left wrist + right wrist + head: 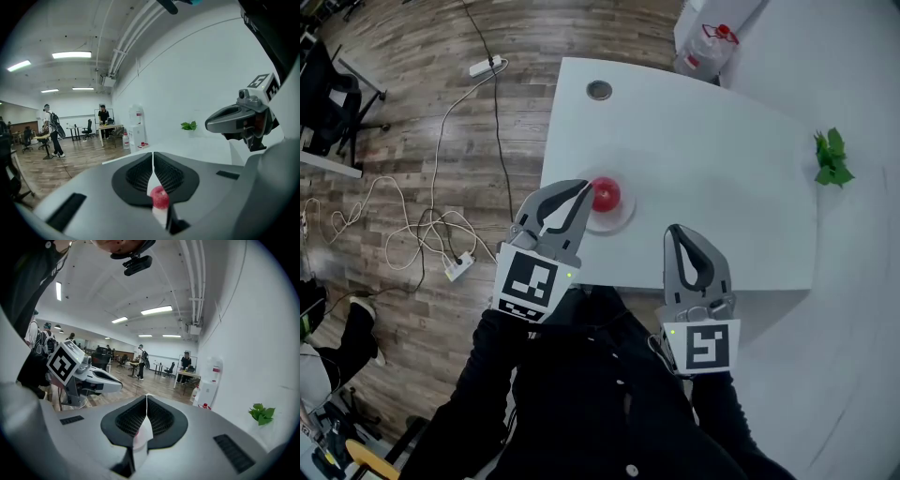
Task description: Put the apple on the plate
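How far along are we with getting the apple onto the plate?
Done, it seems: the apple sits on the plate on the white table. In hand: nothing; the left hand-held gripper, next to the apple in the head view, has its jaws together and empty, and the right hand-held gripper is shut and empty too. Left: nothing that I can see.

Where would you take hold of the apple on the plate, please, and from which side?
Probably across its widest middle, coming down from above: the apple is round and sits alone on the low plate, so its sides look free for a jaw on each.
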`<state>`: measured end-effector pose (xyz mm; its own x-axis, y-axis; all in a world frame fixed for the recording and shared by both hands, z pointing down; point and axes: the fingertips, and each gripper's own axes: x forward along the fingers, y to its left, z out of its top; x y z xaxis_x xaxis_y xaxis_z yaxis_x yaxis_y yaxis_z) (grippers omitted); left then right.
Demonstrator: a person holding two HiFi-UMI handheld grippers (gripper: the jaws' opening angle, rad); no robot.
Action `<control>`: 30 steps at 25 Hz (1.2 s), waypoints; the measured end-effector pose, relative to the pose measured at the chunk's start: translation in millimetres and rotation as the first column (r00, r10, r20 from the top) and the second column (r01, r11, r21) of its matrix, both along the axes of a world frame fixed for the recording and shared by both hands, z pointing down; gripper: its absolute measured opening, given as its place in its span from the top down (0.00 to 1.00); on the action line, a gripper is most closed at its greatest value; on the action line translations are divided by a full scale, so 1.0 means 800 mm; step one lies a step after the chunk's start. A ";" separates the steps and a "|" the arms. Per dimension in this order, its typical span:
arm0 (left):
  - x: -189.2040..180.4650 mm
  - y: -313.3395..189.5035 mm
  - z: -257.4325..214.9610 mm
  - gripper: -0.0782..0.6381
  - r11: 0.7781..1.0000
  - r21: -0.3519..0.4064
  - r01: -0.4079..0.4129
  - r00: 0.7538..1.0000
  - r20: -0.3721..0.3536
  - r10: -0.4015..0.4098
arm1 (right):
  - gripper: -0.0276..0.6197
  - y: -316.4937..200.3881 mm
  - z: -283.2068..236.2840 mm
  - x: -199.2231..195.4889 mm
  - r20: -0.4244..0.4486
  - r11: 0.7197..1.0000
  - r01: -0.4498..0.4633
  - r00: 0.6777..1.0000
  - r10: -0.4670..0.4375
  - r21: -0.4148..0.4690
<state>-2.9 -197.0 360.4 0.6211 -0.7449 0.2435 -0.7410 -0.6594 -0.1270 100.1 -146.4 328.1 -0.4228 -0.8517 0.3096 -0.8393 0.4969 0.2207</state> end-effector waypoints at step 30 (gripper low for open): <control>-0.047 0.059 -0.068 0.87 0.988 -0.042 0.146 0.986 -0.079 -0.149 | 0.89 -0.008 -0.045 -0.023 0.026 0.993 0.072 0.997 -0.075 0.091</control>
